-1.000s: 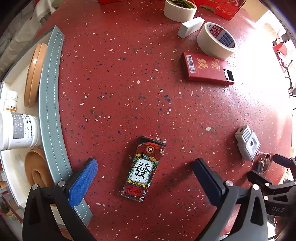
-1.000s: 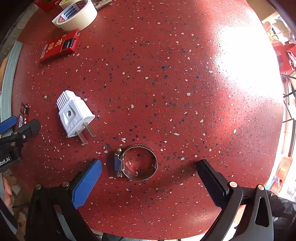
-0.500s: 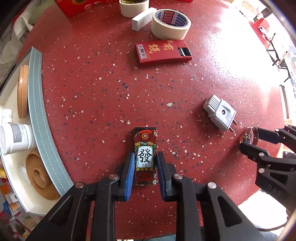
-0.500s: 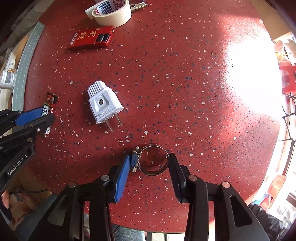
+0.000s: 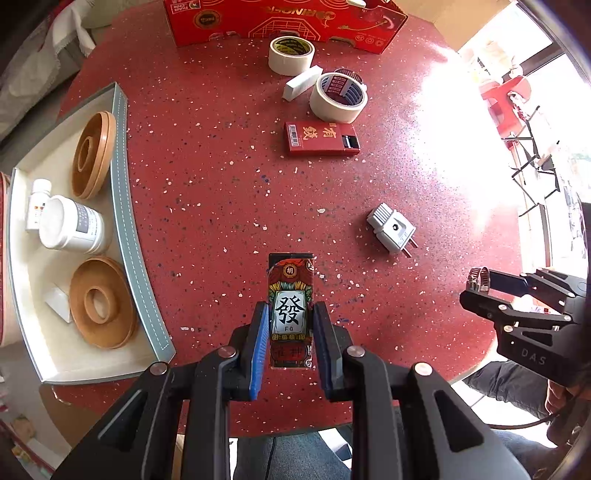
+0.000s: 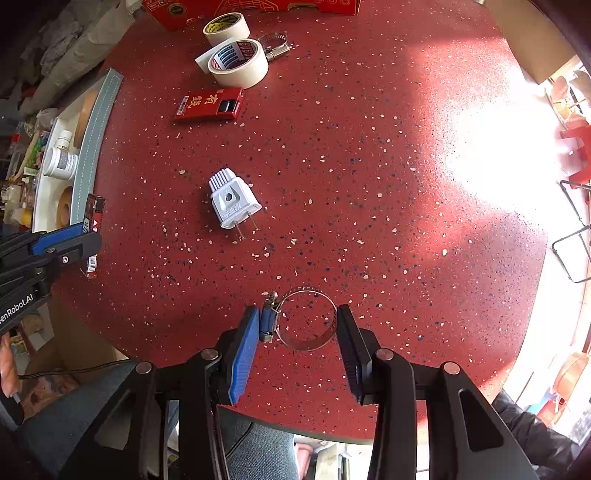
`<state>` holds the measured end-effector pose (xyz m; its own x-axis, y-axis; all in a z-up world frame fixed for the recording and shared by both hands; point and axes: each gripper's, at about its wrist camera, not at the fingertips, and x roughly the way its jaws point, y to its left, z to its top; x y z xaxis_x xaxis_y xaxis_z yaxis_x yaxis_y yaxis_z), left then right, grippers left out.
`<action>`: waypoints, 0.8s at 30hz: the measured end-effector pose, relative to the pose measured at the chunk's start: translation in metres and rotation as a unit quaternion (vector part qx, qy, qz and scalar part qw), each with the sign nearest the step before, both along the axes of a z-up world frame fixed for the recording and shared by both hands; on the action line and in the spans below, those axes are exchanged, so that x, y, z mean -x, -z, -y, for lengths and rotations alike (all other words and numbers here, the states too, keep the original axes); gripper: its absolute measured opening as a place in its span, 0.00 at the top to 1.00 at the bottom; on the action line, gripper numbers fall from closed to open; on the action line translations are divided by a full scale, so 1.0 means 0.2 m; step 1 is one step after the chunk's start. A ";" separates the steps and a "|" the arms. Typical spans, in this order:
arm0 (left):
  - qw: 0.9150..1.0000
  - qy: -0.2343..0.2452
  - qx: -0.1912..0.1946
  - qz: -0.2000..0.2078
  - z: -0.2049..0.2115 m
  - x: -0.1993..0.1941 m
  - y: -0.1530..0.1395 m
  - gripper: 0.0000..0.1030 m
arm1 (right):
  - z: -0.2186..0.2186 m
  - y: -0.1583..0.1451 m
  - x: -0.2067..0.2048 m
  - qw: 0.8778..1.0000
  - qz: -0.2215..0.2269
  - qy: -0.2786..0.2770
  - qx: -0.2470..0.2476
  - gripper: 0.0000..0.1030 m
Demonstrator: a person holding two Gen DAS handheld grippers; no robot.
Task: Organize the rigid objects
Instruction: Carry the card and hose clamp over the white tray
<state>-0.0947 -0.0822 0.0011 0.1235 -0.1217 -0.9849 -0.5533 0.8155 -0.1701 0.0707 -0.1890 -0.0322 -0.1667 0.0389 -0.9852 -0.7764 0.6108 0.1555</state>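
Note:
My left gripper (image 5: pixel 290 332) is shut on a colourful card box (image 5: pixel 290 295) with a large black character, held above the red speckled table (image 5: pixel 221 184). It also shows at the left of the right wrist view (image 6: pixel 94 218). My right gripper (image 6: pixel 299 332) is shut on a metal hose clamp (image 6: pixel 306 321) with a blue screw housing, lifted off the table; the clamp shows in the left wrist view (image 5: pixel 478 277). A white plug (image 6: pixel 232 203) lies on the table between the two grippers.
A white tray (image 5: pixel 122 206) at the left holds wooden rings (image 5: pixel 99 308), a white jar (image 5: pixel 72 225) and a small bottle. At the back lie a red card box (image 5: pixel 321 138), two tape rolls (image 5: pixel 338 96), a white block (image 5: pixel 303 83), another clamp (image 6: pixel 275 44) and a red carton (image 5: pixel 280 18).
Both grippers closed from wide open, the left on the card box and the right on the hose clamp, then lifted them off the table and drew back.

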 end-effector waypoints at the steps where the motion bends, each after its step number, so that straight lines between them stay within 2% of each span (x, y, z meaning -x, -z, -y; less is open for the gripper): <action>1: 1.000 0.001 -0.003 0.003 0.00 0.01 -0.02 0.75 | 0.00 -0.01 0.00 1.000 0.000 -0.001 -0.002 0.58; 4: 1.000 0.000 -0.018 0.014 -0.08 -0.01 -0.10 0.75 | -0.03 -0.07 0.00 1.000 0.002 -0.006 -0.012 0.58; 11: 0.998 -0.045 -0.035 0.032 -0.29 0.15 -0.34 0.75 | -0.16 -0.16 0.02 0.998 0.019 -0.039 -0.034 0.58; 18: 0.995 -0.083 -0.043 0.038 -0.53 0.36 -0.33 0.75 | -0.33 -0.22 0.15 0.997 0.026 -0.046 -0.050 0.58; 24: 0.994 -0.086 -0.043 0.045 -0.76 0.55 -0.31 0.75 | -0.57 -0.25 0.33 0.997 0.035 -0.040 -0.053 0.58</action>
